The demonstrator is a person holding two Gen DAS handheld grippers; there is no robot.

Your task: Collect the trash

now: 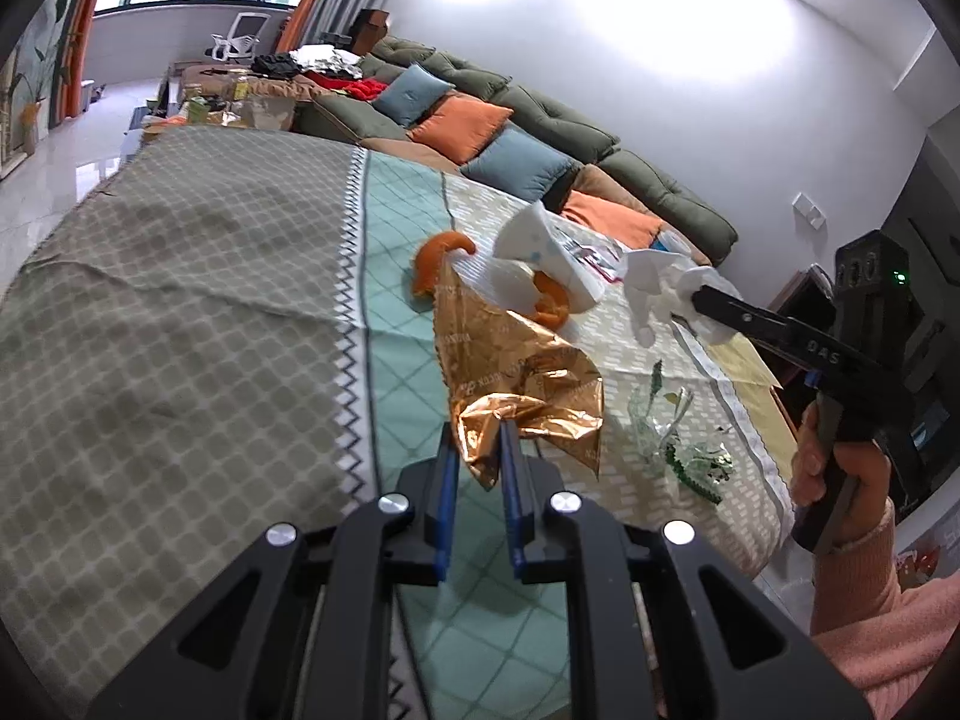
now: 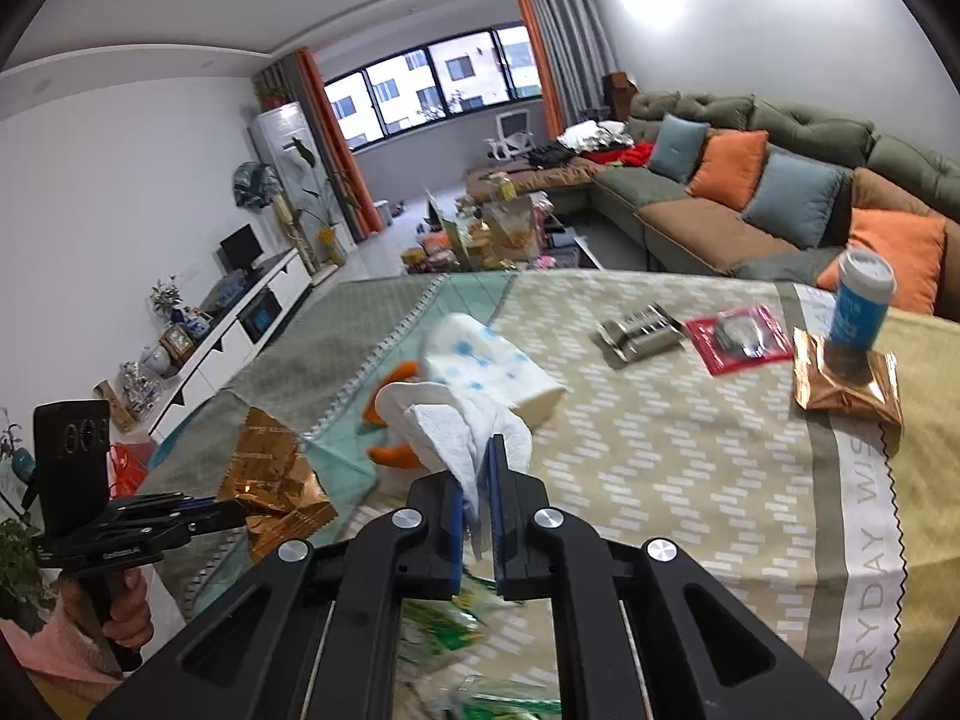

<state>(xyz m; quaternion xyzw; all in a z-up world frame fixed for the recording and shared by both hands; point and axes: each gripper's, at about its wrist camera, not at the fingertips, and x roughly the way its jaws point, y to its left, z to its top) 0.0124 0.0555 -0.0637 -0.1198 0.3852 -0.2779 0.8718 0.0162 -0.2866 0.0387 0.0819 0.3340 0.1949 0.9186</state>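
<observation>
While pinched in narrow jaws: crinkled copper foil wrapper (left gripper), soft crumpled white tissue (right gripper).

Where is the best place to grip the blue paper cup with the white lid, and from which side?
Probably the blue cup by its blue wall, below the white lid, from the open table side. It stands nearly upright on a copper packet, and both grippers already hold trash.
</observation>
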